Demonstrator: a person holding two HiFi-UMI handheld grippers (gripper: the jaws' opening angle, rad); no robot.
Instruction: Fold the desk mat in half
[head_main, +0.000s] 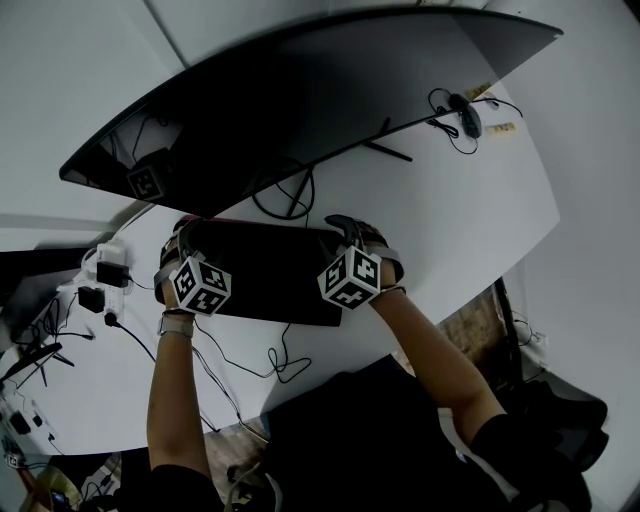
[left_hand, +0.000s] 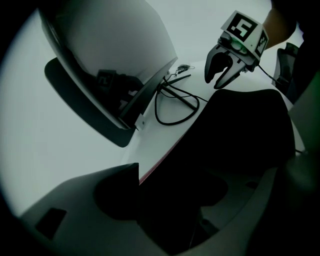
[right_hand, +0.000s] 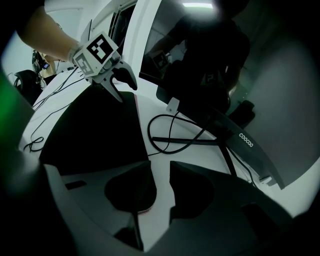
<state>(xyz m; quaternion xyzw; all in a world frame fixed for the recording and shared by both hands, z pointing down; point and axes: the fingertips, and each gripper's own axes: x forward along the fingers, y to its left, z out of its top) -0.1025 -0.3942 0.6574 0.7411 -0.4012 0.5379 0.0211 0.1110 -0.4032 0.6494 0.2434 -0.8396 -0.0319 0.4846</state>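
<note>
The black desk mat (head_main: 265, 270) lies folded flat on the white desk (head_main: 450, 230), in front of the monitor. My left gripper (head_main: 185, 232) is at the mat's left end and my right gripper (head_main: 350, 228) at its right end. In the left gripper view the left gripper (left_hand: 200, 175) stands wide open over the mat (left_hand: 245, 125), whose thin red edge shows by one jaw. In the right gripper view the right gripper (right_hand: 159, 167) is open a little, with white desk in the gap. The mat's (right_hand: 90, 135) edge lies beside one jaw, not pinched.
A wide curved monitor (head_main: 300, 90) stands just behind the mat, its stand and a looped black cable (head_main: 290, 195) close to the mat's far edge. Chargers and plugs (head_main: 105, 270) sit at the left. Loose wires (head_main: 280, 360) trail over the desk's near edge.
</note>
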